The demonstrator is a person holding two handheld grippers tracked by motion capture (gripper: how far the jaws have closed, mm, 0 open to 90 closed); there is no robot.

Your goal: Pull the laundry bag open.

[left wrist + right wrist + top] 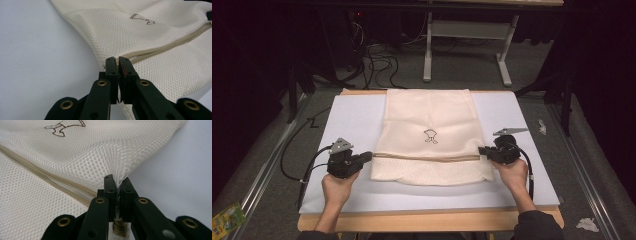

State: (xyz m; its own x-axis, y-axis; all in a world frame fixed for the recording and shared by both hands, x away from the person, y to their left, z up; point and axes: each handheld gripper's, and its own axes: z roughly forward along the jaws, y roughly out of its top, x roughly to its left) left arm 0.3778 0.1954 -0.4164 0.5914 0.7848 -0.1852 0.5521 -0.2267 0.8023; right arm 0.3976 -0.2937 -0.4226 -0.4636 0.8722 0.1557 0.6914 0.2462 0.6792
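One mesh laundry bag [430, 134], cream, lies flat on the white mat [352, 120], stretched between my two grippers. One zipper line [424, 156] runs across it from one gripper to the other, and one small embroidered mark [430, 135] sits just beyond that line, midway between them.

Left gripper [117, 59]: jaws pinched together on the bag's edge right where the zipper ends; mesh goes in between the pads. Right gripper [118, 180]: jaws likewise clamped, a puckered tuft of mesh rising out of them at the opposite edge.

Handling, as I judge it: light, limp, no stiffness at all. It will sag and fold the moment I lift. The open weave gives the pads bite, so slip is unlikely, but threads could snag or pull if I tug hard. Best holds are the side seams at the zipper ends, where the tape adds body. I keep both ends level and taut.

Count: one bag, one mat, two grippers.
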